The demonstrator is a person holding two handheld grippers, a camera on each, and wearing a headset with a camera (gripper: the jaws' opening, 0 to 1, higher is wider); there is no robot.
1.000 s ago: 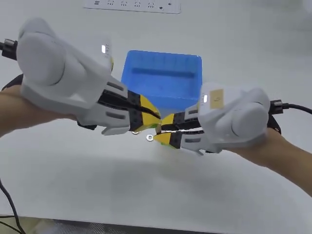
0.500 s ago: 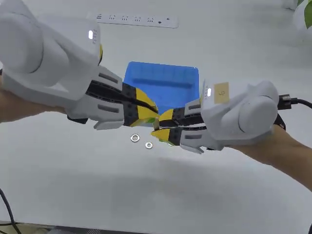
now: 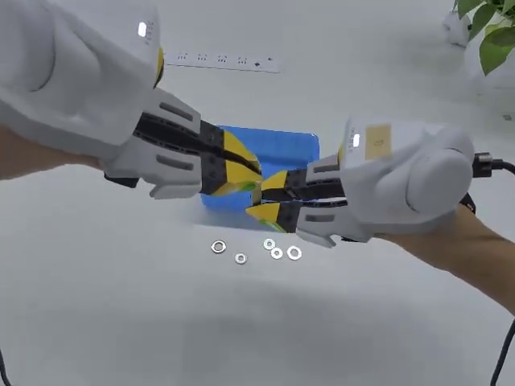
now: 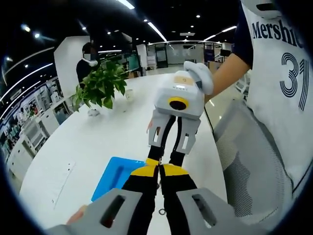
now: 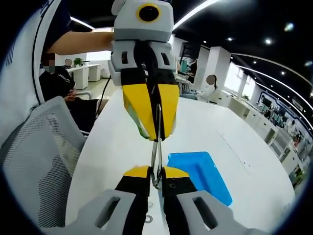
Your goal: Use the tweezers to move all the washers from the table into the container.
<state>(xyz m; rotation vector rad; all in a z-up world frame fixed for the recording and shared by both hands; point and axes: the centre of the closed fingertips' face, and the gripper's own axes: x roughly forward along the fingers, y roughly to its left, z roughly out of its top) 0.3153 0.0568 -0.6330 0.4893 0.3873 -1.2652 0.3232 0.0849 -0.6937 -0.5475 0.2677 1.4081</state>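
Observation:
Several small metal washers (image 3: pixel 276 252) lie on the white table (image 3: pixel 121 322), just in front of the blue container (image 3: pixel 282 149). Above them my two grippers meet tip to tip. The left gripper (image 3: pixel 256 177) comes in from the upper left and the right gripper (image 3: pixel 256 207) from the right. Thin silver tweezers (image 5: pixel 156 147) run from the shut jaws of the right gripper (image 5: pixel 155 172) up into the shut yellow jaws of the left gripper (image 5: pixel 156 133). In the left gripper view the left gripper (image 4: pixel 159 171) faces the right gripper (image 4: pixel 167 157) over the container (image 4: pixel 115 177).
A white power strip (image 3: pixel 225 61) lies at the table's far side. A potted plant (image 3: pixel 483 32) stands at the far right. A black cable (image 3: pixel 499 167) trails from the right gripper. A mesh chair (image 5: pixel 44 156) stands beside the table.
The head camera has tilted, so the scene sits lower in view. Both grippers have lifted away from the washers while staying joined, and more washers show beneath them.

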